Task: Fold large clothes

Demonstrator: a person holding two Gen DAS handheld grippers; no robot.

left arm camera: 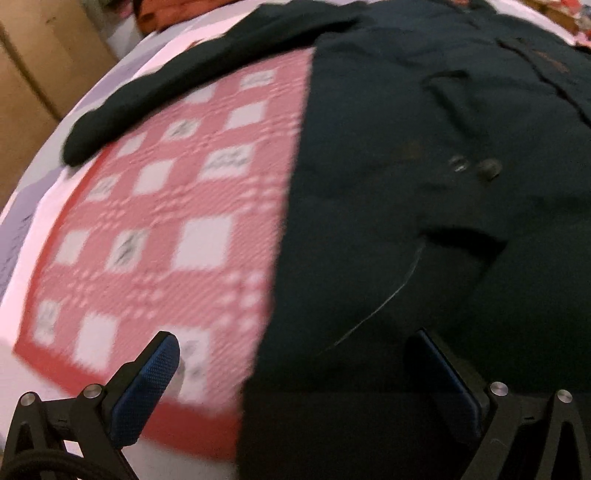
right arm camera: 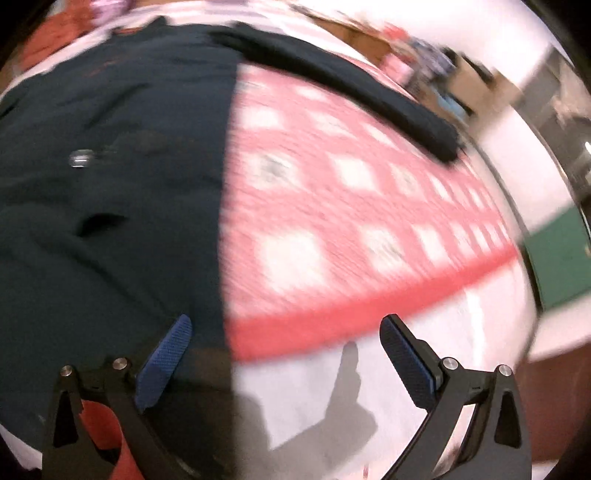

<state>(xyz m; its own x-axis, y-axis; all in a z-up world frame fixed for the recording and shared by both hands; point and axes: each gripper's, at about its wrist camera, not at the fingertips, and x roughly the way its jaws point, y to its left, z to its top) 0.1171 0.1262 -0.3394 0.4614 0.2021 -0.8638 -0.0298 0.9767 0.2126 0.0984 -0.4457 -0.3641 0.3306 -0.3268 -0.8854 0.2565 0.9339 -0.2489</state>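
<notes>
Holding both grippers (left arm camera: 291,369) (right arm camera: 286,350) wide and empty over the coat (left arm camera: 424,206) hem, we risk pinching the quilt (left arm camera: 177,221) underneath if we bite deep

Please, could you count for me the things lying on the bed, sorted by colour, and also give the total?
Dark, nearly black: 1, the coat, spread flat, one sleeve stretched out.
Red and white: 1, the checked blanket under the coat.
Orange-red: 1, a cloth at the far edge, blurred, kind unclear.
Total: 3.
</notes>
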